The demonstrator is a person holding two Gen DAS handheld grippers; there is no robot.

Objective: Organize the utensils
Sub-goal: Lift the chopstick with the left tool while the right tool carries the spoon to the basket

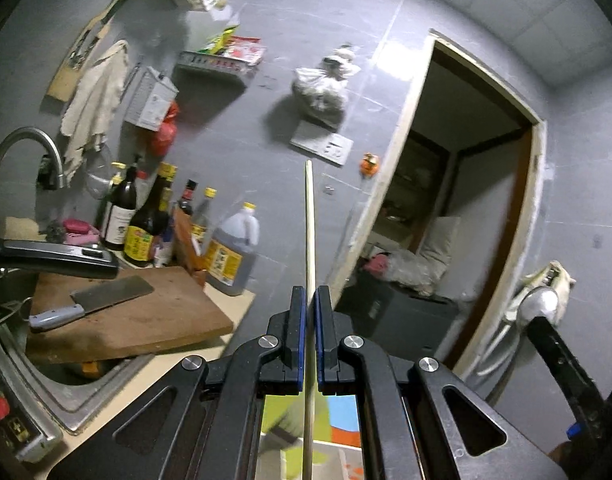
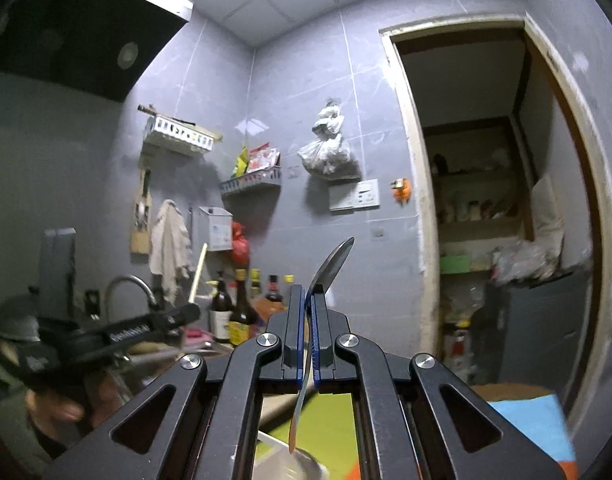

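Only the left wrist view shows the bench point(image 1: 241, 300), chopping board point(image 1: 145, 316) and cleaver point(image 1: 93, 300); the range hood point(image 2: 85, 24) is seen only from the right. Left claw point(image 1: 310, 300) is clamped on a chopstick point(image 1: 310, 220), pointing straight ahead. Right claw point(image 2: 308, 300) is clamped on a spoon point(image 2: 330, 264), bowl forward and raised.

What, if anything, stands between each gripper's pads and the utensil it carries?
Nothing visible. The left gripper is shut directly on a wooden chopstick, and the right gripper directly on a metal spoon. Where they have to go is not shown.
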